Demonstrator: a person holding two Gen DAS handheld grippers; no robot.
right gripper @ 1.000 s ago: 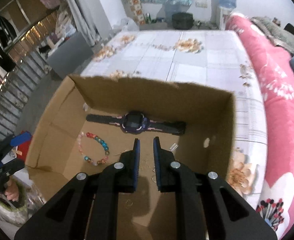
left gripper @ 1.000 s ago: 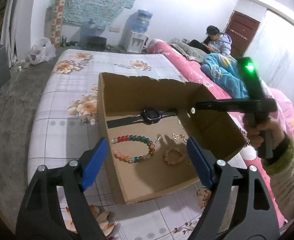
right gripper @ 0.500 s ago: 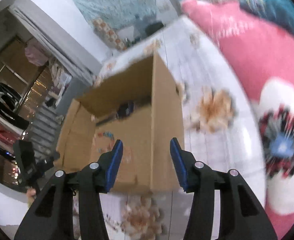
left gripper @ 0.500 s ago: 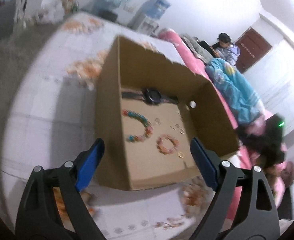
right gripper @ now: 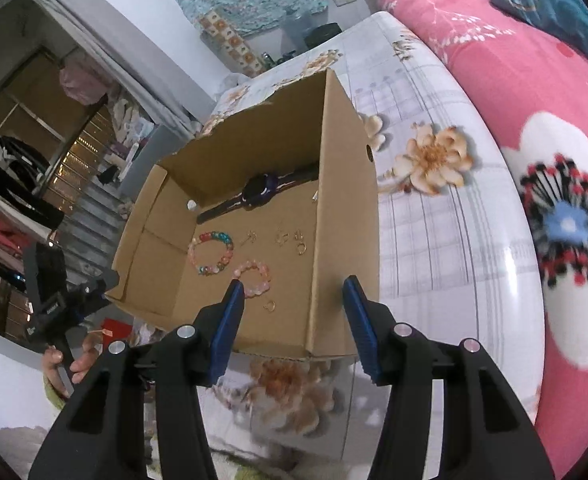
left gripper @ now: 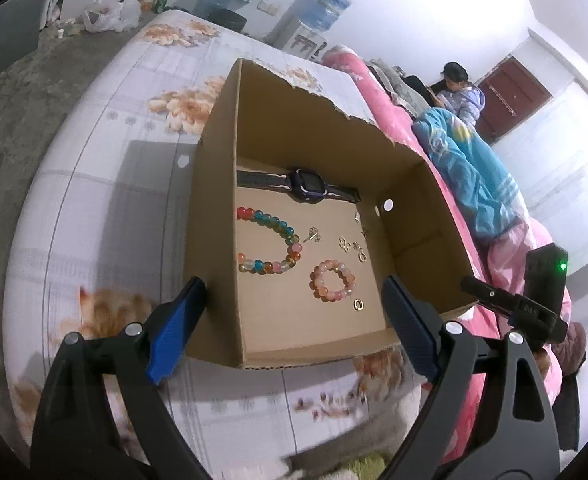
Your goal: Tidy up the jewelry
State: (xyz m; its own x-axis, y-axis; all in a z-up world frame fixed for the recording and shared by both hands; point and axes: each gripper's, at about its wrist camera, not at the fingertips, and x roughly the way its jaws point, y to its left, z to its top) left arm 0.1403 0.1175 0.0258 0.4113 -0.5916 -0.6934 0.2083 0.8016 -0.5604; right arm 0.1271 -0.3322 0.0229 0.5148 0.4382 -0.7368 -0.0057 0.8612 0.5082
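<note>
An open cardboard box sits on the floral bed sheet. Inside lie a dark purple watch, a multicoloured bead bracelet, a pink bead bracelet, small gold earrings and a gold ring. My left gripper hovers wide open over the box's near left corner, holding nothing. My right gripper hangs above the near right corner with its jaws opening; nothing is pressed between them.
The floral sheet borders a pink quilt on the right. A person sits at the far end by a blue blanket. A water dispenser and bags stand beyond the bed. A hand grips the left gripper's handle.
My right gripper has pulled out of the box, swung to its near right corner and opened from nearly shut. My left gripper has sunk and rolled a little, so the box looks closer.
</note>
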